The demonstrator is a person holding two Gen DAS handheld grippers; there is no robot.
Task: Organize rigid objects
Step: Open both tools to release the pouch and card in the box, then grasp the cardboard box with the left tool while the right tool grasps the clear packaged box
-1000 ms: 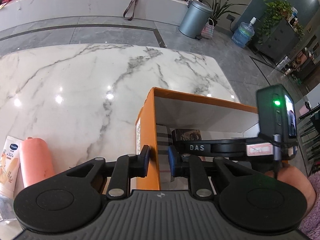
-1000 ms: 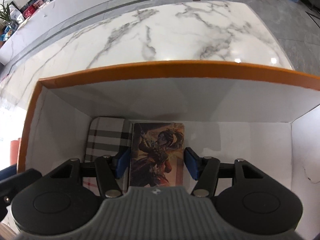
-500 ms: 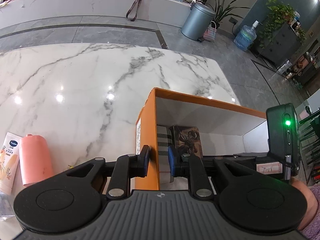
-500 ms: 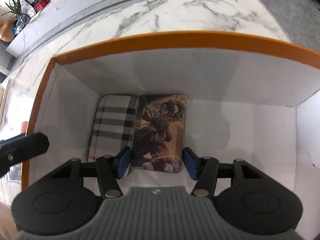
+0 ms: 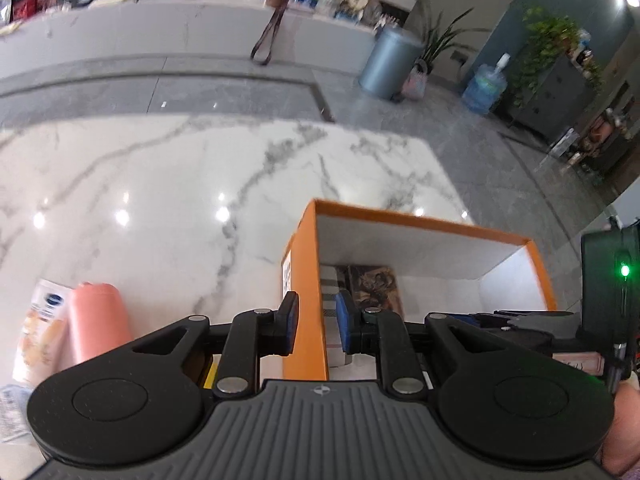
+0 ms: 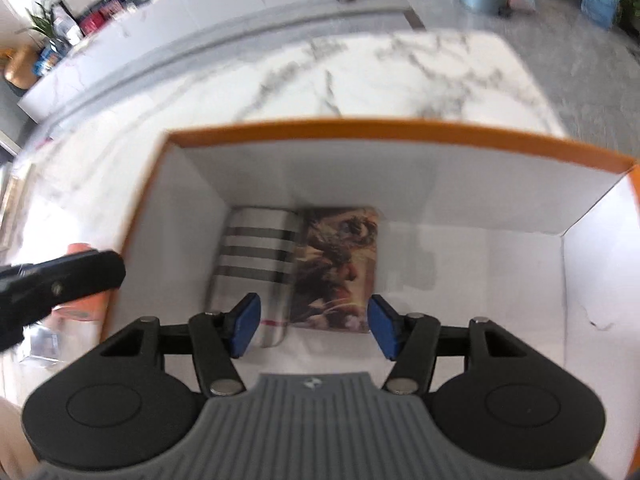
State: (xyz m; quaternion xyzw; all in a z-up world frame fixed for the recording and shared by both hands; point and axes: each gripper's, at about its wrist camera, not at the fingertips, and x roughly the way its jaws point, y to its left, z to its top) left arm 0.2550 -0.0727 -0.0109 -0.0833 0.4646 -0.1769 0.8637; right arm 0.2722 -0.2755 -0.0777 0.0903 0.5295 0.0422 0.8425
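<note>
An orange box [image 5: 306,264] with a white inside stands on the marble table. My left gripper [image 5: 316,324] is shut on its left wall, one pad outside and one inside. On the box floor [image 6: 460,280] a plaid case [image 6: 256,248] and an illustrated case [image 6: 340,264] lie flat side by side. My right gripper [image 6: 314,330] hangs open above the near ends of both cases, with nothing between its pads. A pink bottle [image 5: 98,320] and a white tube [image 5: 44,320] lie on the table left of the box.
The right half of the box floor is bare. The right gripper's body with a green light [image 5: 604,280] shows at the right edge of the left wrist view. Marble table [image 5: 160,184] stretches beyond the box; a grey bin [image 5: 390,60] stands on the floor.
The right gripper has lifted up and back from the illustrated case, which stays on the box floor. The left gripper has risen a little, still clamped on the wall.
</note>
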